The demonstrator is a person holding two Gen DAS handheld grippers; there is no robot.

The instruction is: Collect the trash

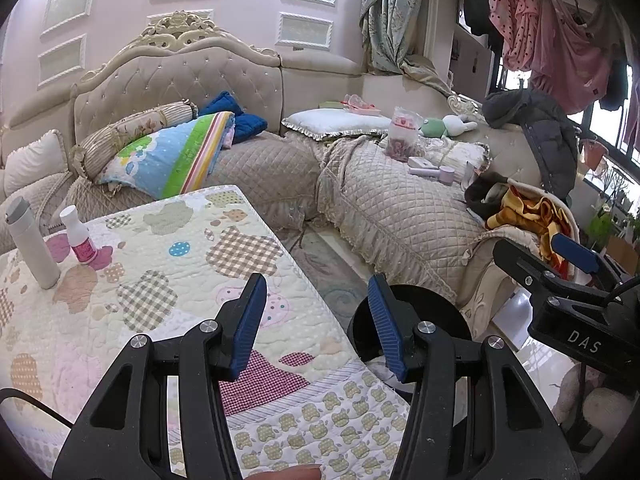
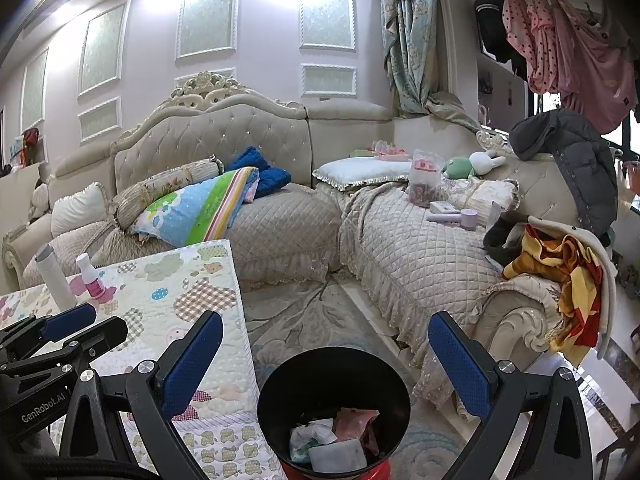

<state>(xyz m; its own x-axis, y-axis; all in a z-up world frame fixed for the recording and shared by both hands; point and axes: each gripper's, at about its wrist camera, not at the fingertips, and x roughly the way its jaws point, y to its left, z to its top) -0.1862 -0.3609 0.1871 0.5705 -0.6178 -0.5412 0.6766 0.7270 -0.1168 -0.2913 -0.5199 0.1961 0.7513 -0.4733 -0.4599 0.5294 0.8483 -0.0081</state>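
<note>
Left wrist view: the left tool (image 1: 316,322) fills the lower middle of the frame, its two blue pads apart with nothing between them. It hangs over the near edge of a tabletop (image 1: 168,280) covered in a quilted patchwork cloth. At the left of the frame a white flask (image 1: 30,240) and a small pink bottle (image 1: 80,242) stand upright on that cloth, near each other but not touching. No loose litter shows on the cloth here. Behind the right pad, a black trash bin (image 1: 436,312) sits on the floor just beside the tabletop. The right tool (image 1: 576,258) enters at the right edge.

Right wrist view: the right tool (image 2: 326,354) frames the lower centre, pads wide apart and empty. Directly beneath, at the bottom middle, the trash bin (image 2: 334,400) stands open, holding the trash (image 2: 334,438): crumpled white tissue, a pink wrapper and a pale flat piece. A cream sofa (image 2: 400,240) strewn with bedding and toys fills the background.

Judging by look, the trash is light, soft and easily crushed; a gentle pinch on a raised fold should hold it. Thin wrappers may slip from the pads, so taking a bunched part seems safer than a flat edge.
</note>
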